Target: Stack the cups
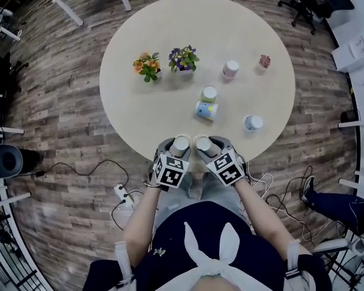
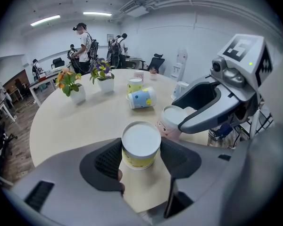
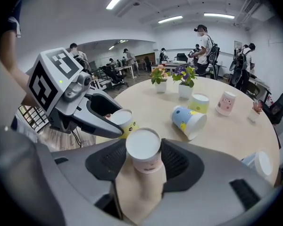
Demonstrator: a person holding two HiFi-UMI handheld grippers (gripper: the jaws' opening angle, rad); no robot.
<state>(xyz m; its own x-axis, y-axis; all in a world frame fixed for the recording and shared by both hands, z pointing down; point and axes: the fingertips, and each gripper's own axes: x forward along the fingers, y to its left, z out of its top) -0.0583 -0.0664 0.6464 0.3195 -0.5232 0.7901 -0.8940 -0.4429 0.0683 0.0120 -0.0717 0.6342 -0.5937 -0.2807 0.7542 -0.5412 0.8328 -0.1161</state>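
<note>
Closest to the person, at the near rim of the round bench (image 1: 139, 111), the two tools sit side by side, almost touching, both tipped downward. The left tool (image 2: 140, 160) is closed around a yellow cup (image 2: 140, 144), its dark pads pressing on either side. The cup is bottom up, its white base facing the ceiling and its rim down on the bench top. Just to the right of it, the right tool (image 3: 144, 166) holds a pink cup (image 3: 144, 152) the same way, bottom up and clasped between both pads. The two cups are near neighbours but not nested. A little further in, towards the middle of the bench, a blue cup (image 1: 206, 110) lies on its side. A yellow-green cup (image 1: 209, 94) stands bottom up just behind it, so close the two look to be touching. Off to the right, nearer the edge, sits a pale blue cup (image 1: 252, 123) by itself, well apart from the others. Further back stands another pink cup with a face on it (image 1: 230, 70), bottom up, with a small pink ornament (image 1: 264, 60) beyond it near the rim. On the far left half are two white pots, one with orange flowers (image 1: 147, 66) and one with purple flowers (image 1: 183, 58), next to each other. Beyond the bench, several people (image 2: 85, 39) stand among desks and chairs.
</note>
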